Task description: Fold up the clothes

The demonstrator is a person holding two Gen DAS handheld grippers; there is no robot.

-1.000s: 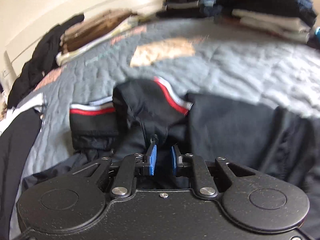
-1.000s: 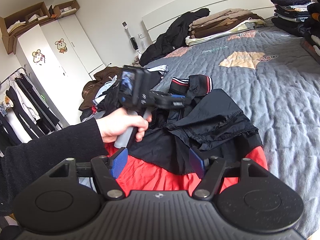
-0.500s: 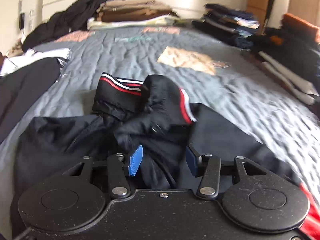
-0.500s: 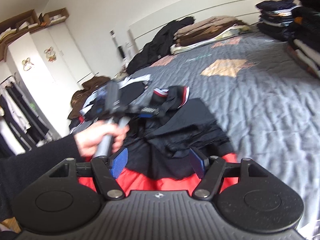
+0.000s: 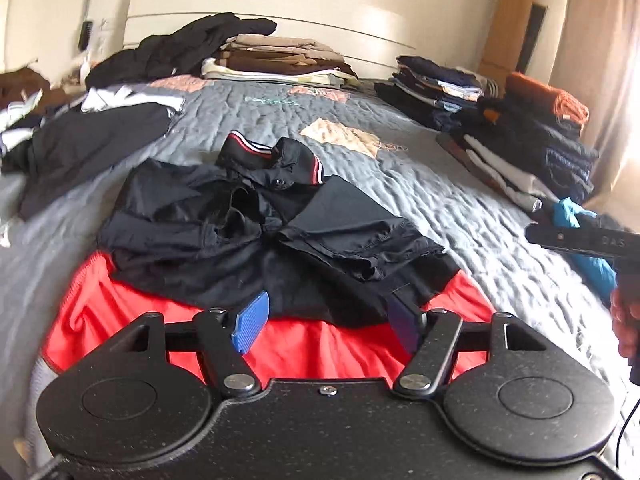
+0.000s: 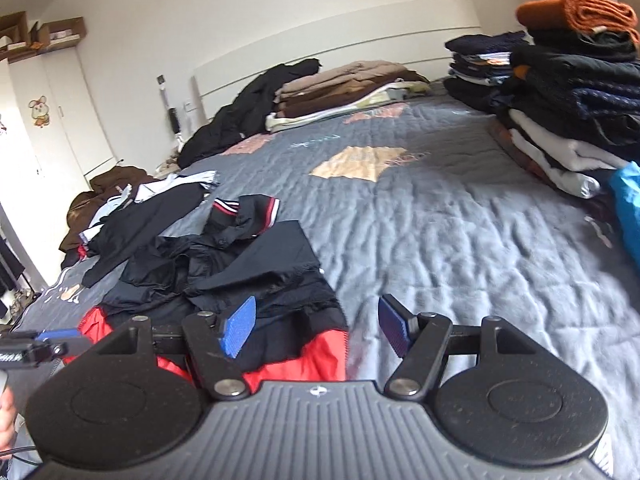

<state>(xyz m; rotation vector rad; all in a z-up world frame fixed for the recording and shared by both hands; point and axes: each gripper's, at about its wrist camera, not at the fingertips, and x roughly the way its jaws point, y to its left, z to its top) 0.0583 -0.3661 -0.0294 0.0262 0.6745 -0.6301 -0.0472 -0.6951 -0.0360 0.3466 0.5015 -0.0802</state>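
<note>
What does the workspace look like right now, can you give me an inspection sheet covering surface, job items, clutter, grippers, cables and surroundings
Surface: grey quilt, wrinkled, with tan patches.
Job's things: black jacket with red lining, sleeves folded inward, striped collar at its far end.
Clutter: loose dark clothes to the left; folded stacks on the right; brown folded pile and black coat by the headboard; blue garment at the right edge.
Grippers: left gripper jaws opening, nothing between; right gripper open, empty.
Cables: thin black cable at the lower right edge of the left view.
Surroundings: white headboard, white wardrobe, cardboard boxes on top.
</note>
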